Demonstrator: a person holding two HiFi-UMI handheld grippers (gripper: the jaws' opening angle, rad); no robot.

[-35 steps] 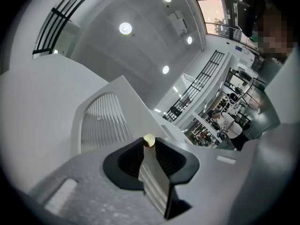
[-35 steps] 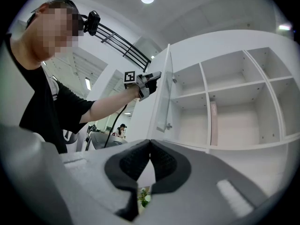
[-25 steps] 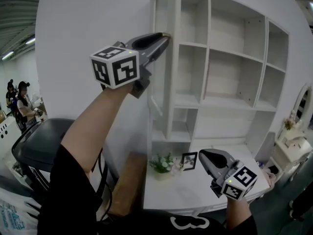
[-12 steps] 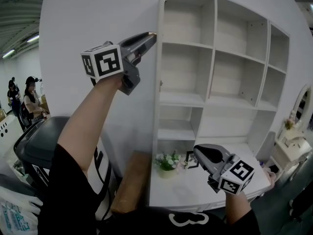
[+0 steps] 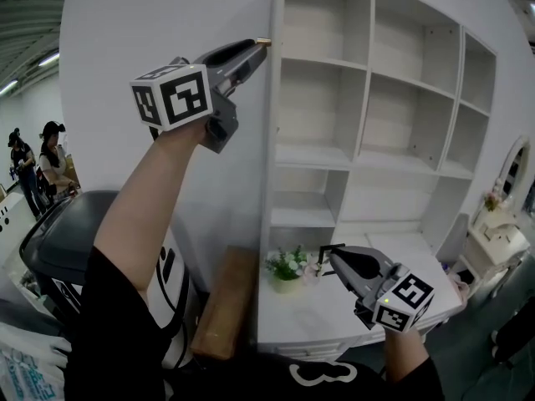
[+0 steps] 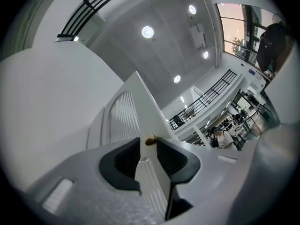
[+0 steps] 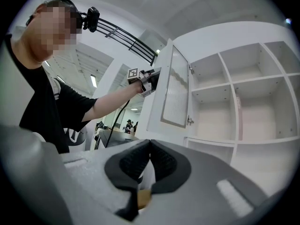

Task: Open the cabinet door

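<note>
The white cabinet door (image 5: 274, 98) stands swung out, edge-on to me in the head view. My left gripper (image 5: 261, 43) is raised to its top edge. In the left gripper view, that gripper (image 6: 149, 142) has the door (image 6: 140, 107) between its pads beside a small brass knob (image 6: 150, 141); the pads press on both faces, though the jaws have just been opening slightly. The right gripper view shows the door's ribbed panel (image 7: 174, 86) with the left gripper (image 7: 152, 81) on its edge. My right gripper (image 5: 328, 253) hangs low over the desk, shut and empty.
The open shelf unit (image 5: 401, 124) fills the wall on the right. Below it a white desk top (image 5: 334, 312) carries a small flower pot (image 5: 287, 267). A wooden board (image 5: 221, 307) and a dark grey bin (image 5: 63, 241) stand at the left. People (image 5: 50, 161) stand far left.
The door has swung further out, from partly open to edge-on, with my left gripper moving left along with it. My right gripper has drifted slightly left.
</note>
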